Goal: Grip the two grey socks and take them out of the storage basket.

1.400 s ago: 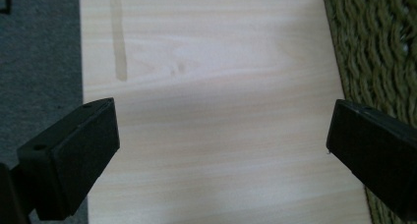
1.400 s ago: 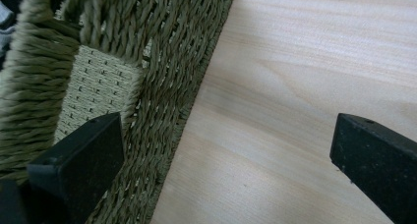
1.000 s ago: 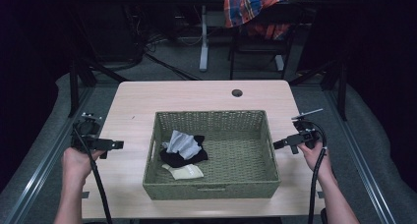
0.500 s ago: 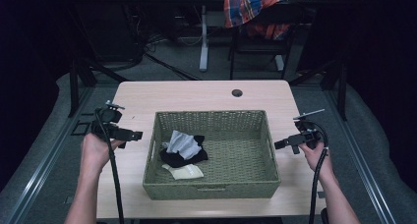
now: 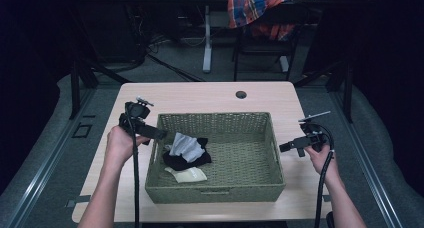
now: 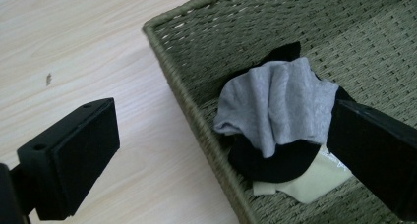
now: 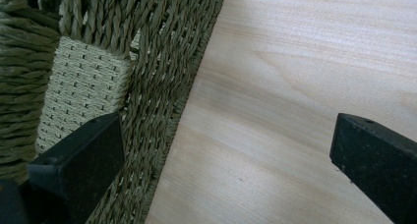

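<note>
Left gripper (image 6: 221, 155) held over basket (image 6: 196, 116) rim, jaws spread wide. Grey sock (image 6: 275, 106) seen between jaws, piled on black sock (image 6: 270, 160) inside basket, untouched. Right gripper (image 7: 226, 170) jaws spread wide, nothing held; basket wall beside its left jaw, table (image 7: 295, 86) between jaws.

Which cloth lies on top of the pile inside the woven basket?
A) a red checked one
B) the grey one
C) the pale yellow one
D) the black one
B: the grey cloth rests over the black cloth, with the pale yellow cloth lowest in the basket.
</note>
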`<state>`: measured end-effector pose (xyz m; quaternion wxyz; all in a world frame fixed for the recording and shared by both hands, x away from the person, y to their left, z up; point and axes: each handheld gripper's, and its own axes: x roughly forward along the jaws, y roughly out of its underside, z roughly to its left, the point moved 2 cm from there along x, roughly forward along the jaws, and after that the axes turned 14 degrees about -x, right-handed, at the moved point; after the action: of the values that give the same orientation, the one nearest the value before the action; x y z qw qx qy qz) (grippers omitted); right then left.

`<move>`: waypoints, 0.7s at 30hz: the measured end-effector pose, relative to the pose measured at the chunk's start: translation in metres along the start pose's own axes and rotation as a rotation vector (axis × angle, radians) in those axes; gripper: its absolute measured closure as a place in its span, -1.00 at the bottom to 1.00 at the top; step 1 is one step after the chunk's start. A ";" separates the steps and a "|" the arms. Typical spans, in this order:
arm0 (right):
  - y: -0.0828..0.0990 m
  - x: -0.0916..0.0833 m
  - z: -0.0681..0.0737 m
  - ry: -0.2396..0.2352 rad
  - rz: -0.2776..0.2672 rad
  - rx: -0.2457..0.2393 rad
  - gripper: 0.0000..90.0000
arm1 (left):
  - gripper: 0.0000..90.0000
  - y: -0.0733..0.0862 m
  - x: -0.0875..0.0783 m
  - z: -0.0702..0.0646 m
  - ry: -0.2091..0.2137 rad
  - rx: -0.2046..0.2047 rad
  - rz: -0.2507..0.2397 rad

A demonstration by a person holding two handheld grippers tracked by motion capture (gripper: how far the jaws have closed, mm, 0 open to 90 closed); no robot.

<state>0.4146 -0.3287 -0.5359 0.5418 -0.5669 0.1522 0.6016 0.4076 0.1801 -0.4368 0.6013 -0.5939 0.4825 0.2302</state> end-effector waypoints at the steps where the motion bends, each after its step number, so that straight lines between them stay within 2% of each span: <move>1: 0.000 0.000 0.000 -0.004 0.000 -0.001 -1.00 | -1.00 -0.002 0.002 -0.003 0.003 0.005 0.007; 8: 0.000 0.000 0.000 0.003 -0.007 0.009 -1.00 | -1.00 -0.012 0.018 -0.015 0.015 0.040 0.042; 11: 0.000 -0.001 0.000 0.001 -0.002 0.003 -0.99 | -0.91 -0.015 0.023 -0.019 0.025 0.052 0.052; 15: 0.000 0.000 0.000 0.008 -0.001 0.005 -0.99 | -0.64 -0.017 0.027 -0.022 0.038 0.064 0.055; 18: 0.000 0.000 0.000 0.008 0.001 0.006 -0.98 | -0.29 -0.019 0.035 -0.023 0.049 0.068 0.083; 19: 0.000 0.000 0.000 0.009 0.003 0.007 -0.98 | -0.28 -0.020 0.039 -0.023 0.052 0.064 0.093; 21: 0.000 0.000 0.000 0.010 0.001 0.006 -0.98 | -0.13 -0.020 0.044 -0.024 0.051 0.057 0.109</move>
<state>0.4147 -0.3292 -0.5360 0.5424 -0.5680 0.1571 0.5988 0.4364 0.1410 -0.4599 0.5920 -0.5550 0.5358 0.2334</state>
